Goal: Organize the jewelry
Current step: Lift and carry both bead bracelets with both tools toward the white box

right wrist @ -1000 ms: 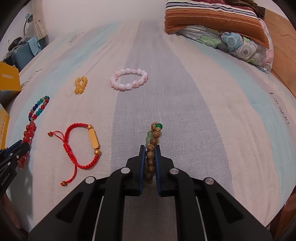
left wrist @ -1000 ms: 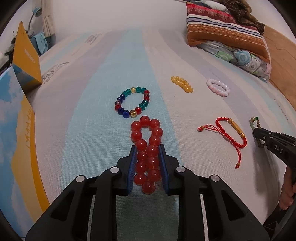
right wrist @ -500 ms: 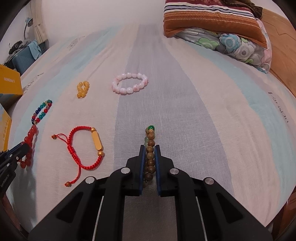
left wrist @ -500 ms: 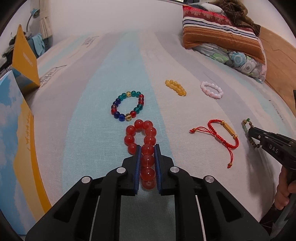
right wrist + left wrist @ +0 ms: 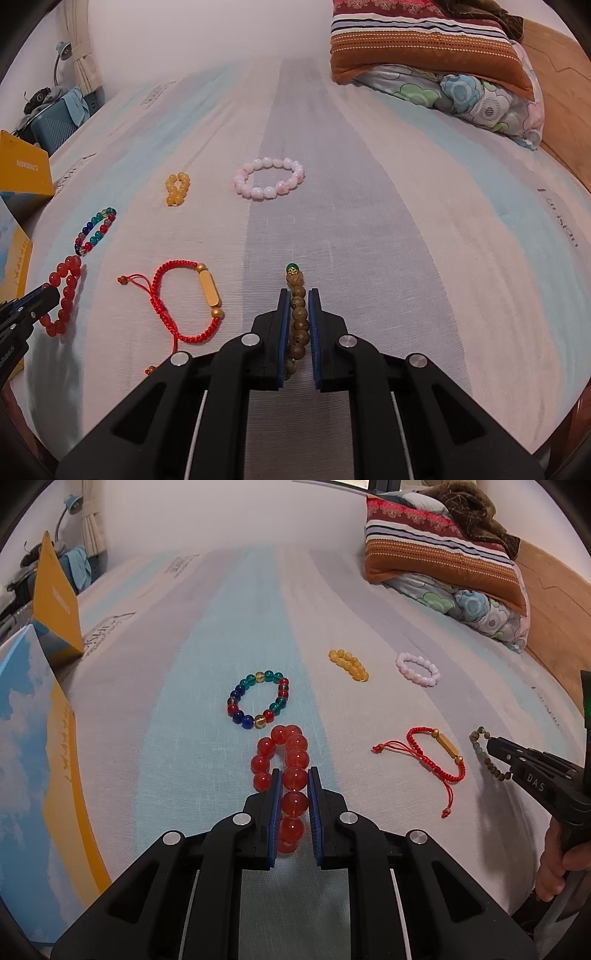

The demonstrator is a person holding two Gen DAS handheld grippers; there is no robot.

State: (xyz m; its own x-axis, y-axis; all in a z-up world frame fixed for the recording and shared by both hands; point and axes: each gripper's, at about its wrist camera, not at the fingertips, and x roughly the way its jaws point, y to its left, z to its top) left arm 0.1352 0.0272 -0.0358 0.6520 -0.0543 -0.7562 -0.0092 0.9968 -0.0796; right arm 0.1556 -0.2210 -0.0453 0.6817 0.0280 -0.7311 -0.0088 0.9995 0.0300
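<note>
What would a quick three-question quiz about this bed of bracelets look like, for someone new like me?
1. True or false: the left claw is shut on the red bead bracelet.
2. Which does the right claw hold? A) pink bracelet B) brown wooden bead bracelet C) red cord bracelet
3. Fill in: the multicoloured bracelet lies flat on the ____.

Key: 1 true; 2 B; 3 bed.

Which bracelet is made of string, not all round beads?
The red cord bracelet with the gold bar, lying beside the right gripper; every other one is all beads.
</note>
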